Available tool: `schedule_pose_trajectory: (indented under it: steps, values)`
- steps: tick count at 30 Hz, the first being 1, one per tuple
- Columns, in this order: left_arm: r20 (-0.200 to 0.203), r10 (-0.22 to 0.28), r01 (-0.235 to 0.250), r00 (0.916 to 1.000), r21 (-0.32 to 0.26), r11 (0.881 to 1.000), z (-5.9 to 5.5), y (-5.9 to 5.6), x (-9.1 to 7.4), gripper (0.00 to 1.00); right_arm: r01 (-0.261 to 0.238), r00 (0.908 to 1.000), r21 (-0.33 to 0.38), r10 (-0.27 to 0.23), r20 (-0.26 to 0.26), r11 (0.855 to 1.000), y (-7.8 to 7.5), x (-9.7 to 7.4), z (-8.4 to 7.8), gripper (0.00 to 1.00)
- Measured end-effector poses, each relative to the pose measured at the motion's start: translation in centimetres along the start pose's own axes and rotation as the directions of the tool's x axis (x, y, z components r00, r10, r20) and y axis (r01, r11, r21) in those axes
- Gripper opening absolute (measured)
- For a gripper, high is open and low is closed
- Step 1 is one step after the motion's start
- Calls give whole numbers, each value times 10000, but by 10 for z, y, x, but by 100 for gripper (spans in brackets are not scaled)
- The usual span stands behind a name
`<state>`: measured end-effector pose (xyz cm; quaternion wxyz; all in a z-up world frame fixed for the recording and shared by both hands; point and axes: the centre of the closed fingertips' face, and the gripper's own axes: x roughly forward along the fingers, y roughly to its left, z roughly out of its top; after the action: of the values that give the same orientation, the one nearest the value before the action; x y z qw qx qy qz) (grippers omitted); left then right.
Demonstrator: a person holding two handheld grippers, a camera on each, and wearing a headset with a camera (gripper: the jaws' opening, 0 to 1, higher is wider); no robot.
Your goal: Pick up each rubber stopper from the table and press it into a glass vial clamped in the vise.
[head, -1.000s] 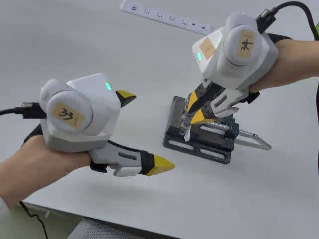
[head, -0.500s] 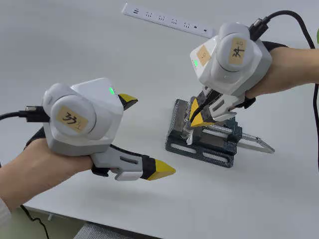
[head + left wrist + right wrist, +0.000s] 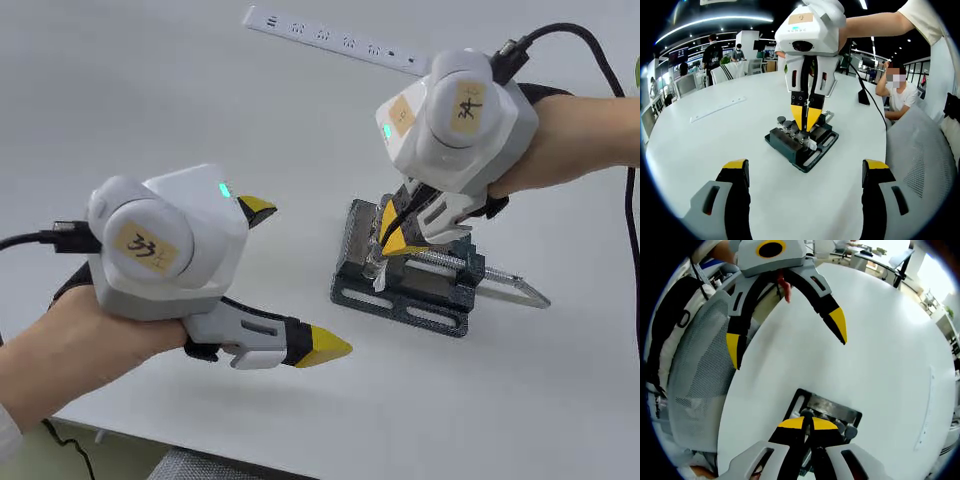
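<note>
The right gripper [image 3: 392, 238], jaws together, points down onto the upright vials [image 3: 789, 126] in the vise [image 3: 400, 292], directly beneath its tips, so it is the nearer one; any stopper there is hidden; the left gripper [image 3: 295, 277] hangs well apart, jaws wide and empty, vise straight ahead

Vials [image 3: 786, 125] upright in row, clamped in vise [image 3: 808, 153].

It is bright in here. Long white lamps [image 3: 705, 22] glow overhead (they look bent in the left gripper view). The white desk [image 3: 200, 110] has soft grey shadows near its front edge. Everything looks sharp.
</note>
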<state>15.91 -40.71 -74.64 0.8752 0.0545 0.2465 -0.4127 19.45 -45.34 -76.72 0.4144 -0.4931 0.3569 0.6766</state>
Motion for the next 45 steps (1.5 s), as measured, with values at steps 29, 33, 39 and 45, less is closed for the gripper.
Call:
schedule_pose_trajectory:
  steps: [29, 33, 39, 45]
  values:
    - [87, 61, -60, 9999, -153, 9999, 0, 0, 1, 92, 31, 9997, 164, -27, -245, 9999, 3, 3, 0, 0]
    - [82, 59, -58, 9999, -168, 9998, 0, -1, 2, 92, 79, 9996, 15, -79, -285, 10000, 3, 4, -1, 0]
    - [140, 107, -104, 9998, -199, 9997, 2, 0, 2, 91, 101, 9994, 135, -96, -345, 9999, 2, 4, -2, 0]
    - [171, 172, -167, 9997, -261, 9995, 1, 4, 2, 91, 103, 9993, 154, -98, -363, 9998, 1, 4, -2, 0]
